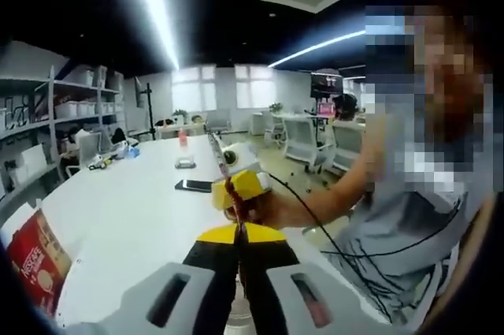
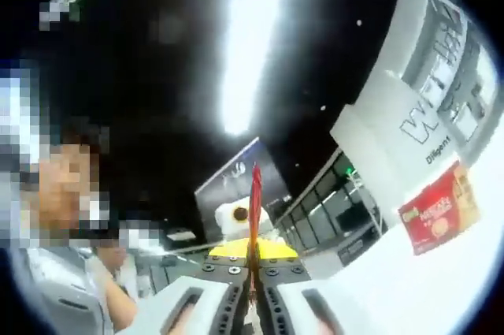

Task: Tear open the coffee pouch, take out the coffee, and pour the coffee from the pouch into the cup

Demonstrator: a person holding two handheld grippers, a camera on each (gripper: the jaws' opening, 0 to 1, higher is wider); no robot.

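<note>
A thin red coffee pouch (image 1: 238, 207) is held edge-on in the air between both grippers. In the left gripper view my left gripper (image 1: 239, 230), black jaws with yellow tips, is shut on its near end. The right gripper (image 1: 234, 185), yellow and white, clamps the far end and is held by a person's hand (image 1: 277, 207). In the right gripper view the pouch (image 2: 255, 197) rises as a narrow red strip from my right gripper (image 2: 252, 260), which is shut on it. The left gripper's white body (image 2: 236, 221) sits just behind the strip.
A long white table (image 1: 134, 209) lies below. A red coffee box (image 1: 35, 260) stands at its near left edge and also shows as a red box (image 2: 437, 210) on the right. A dark phone (image 1: 194, 186) lies mid-table. Shelves (image 1: 71, 106) line the left wall. The person's torso (image 1: 409, 217) is close on the right.
</note>
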